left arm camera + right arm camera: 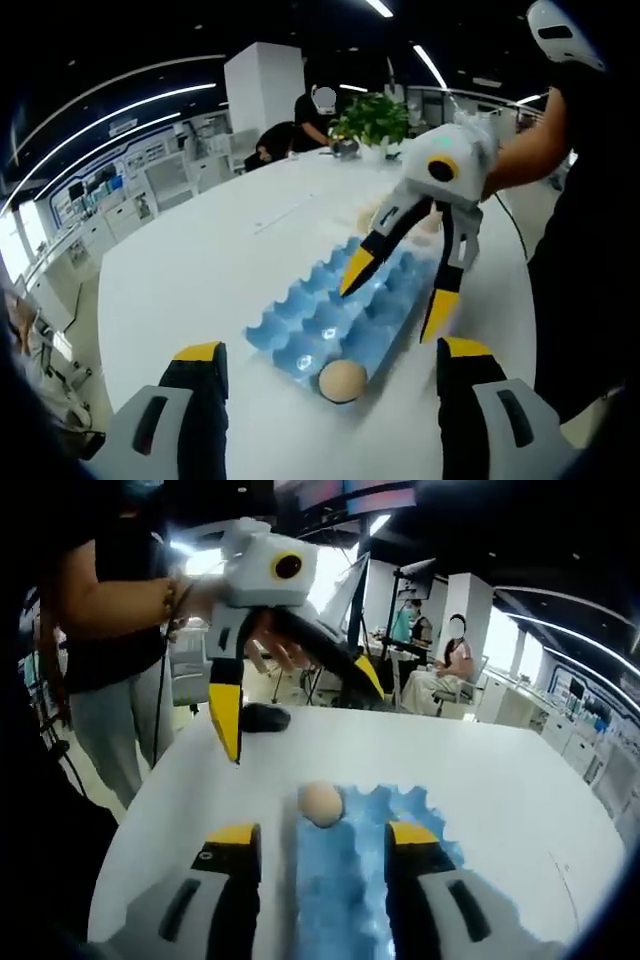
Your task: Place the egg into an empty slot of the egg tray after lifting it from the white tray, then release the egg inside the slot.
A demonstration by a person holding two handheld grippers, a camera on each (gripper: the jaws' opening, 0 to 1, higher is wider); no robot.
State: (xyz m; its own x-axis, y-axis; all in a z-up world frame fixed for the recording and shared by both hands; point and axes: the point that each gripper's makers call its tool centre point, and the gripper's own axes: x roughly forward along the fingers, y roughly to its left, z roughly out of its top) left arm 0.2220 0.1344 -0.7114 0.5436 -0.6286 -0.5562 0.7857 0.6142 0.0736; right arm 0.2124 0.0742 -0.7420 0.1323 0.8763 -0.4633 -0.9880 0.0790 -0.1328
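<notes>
- Egg [342,381] seated in blue egg tray [330,320], slot at 6 o'clock end; placement judged done.
- Right gripper [398,298] and left gripper [298,712]: jaws wide apart, holding nothing.

egg tray [345,880]: near end cut off, partly behind tongs; pale objects [372,213] past tray: hidden, unidentifiable

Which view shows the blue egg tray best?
The left gripper view: the blue egg tray lies open with its rows of slots visible. In the right gripper view, the right gripper covers much of it.
</notes>
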